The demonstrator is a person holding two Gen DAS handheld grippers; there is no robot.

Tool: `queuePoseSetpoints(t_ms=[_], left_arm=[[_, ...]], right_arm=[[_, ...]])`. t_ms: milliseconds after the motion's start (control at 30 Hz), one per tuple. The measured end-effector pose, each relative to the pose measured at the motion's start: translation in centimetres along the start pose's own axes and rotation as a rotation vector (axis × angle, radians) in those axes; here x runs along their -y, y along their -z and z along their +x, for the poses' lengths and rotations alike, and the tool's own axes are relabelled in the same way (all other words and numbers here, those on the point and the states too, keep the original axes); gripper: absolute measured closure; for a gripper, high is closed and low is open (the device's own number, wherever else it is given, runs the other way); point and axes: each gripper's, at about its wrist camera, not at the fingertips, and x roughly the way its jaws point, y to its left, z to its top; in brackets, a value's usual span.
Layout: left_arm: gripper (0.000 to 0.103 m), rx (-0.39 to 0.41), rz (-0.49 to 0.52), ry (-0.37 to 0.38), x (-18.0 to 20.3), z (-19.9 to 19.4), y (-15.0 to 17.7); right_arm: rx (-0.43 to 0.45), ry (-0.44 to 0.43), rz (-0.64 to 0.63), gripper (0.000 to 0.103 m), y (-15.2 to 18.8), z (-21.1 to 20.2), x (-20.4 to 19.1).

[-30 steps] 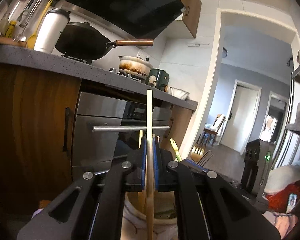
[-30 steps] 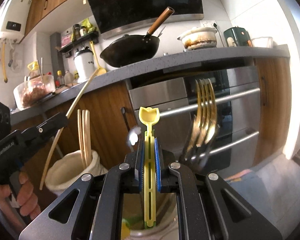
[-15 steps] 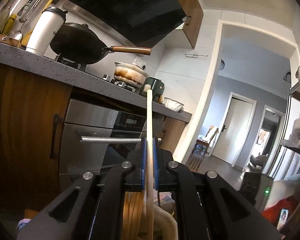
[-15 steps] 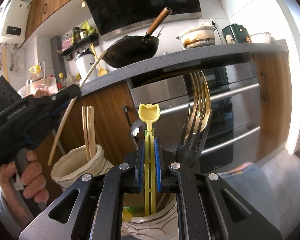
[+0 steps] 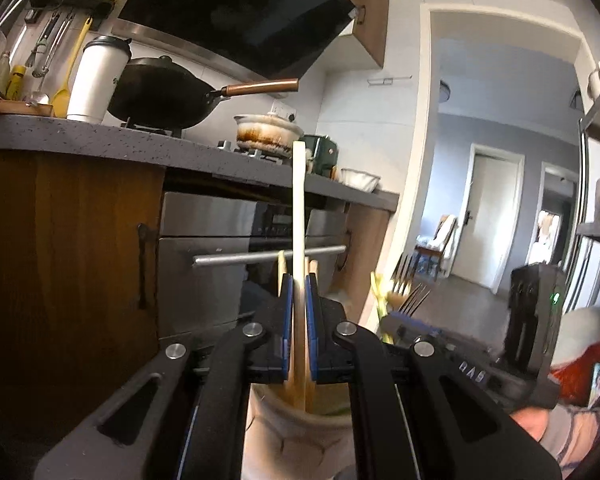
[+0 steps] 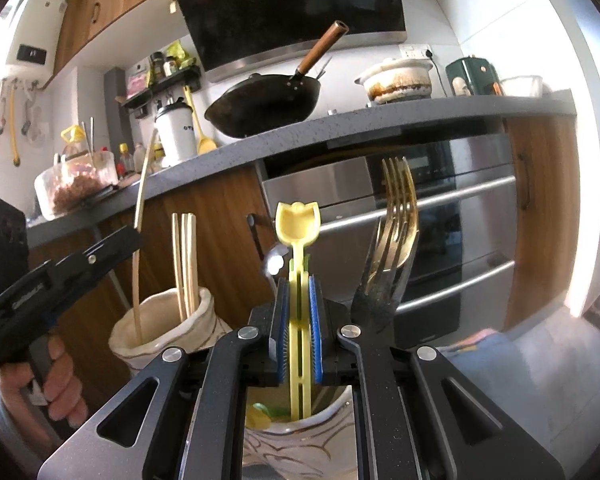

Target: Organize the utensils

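Left claw (image 5: 299, 300) pinches a wooden chopstick (image 5: 299, 216), its lower end inside a cream ceramic holder (image 5: 296, 432). Right claw (image 6: 299, 308) pinches a yellow plastic spoon (image 6: 297, 226) over a second holder (image 6: 300, 440). Likely next: spread both claws to release.

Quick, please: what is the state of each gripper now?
Left gripper: closed on a wooden stick.
Right gripper: closed on a yellow utensil.

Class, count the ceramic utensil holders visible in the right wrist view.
2: one cream holder at left with chopsticks, one holder directly below the right gripper. Others may be hidden.
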Motion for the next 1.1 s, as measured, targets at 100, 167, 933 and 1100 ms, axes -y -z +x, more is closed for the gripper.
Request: queuePoseSetpoints(t_ms=[100, 167, 933, 1100], left_arm=[[0.092, -0.019, 0.006, -0.006, -0.1, -0.7, 0.1], [0.087, -0.033, 0.004, -0.02, 0.0, -1.4, 0.3], [0.014, -0.162, 0.162, -0.164, 3.4, -8.8, 8.4], [0.006, -0.157, 0.167, -0.173, 3.4, -8.6, 8.6]], right_arm=[[0.007, 0.001, 0.002, 0.079, -0.4, -0.8, 0.0], [0.013, 0.01, -0.002, 0.078, -0.7, -1.6, -0.1], [-0.108, 0.144, -0.171, 0.023, 6.3, -9.7, -2.8], [-0.076, 0.182, -0.193, 0.015, 6.8, -9.9, -2.9]])
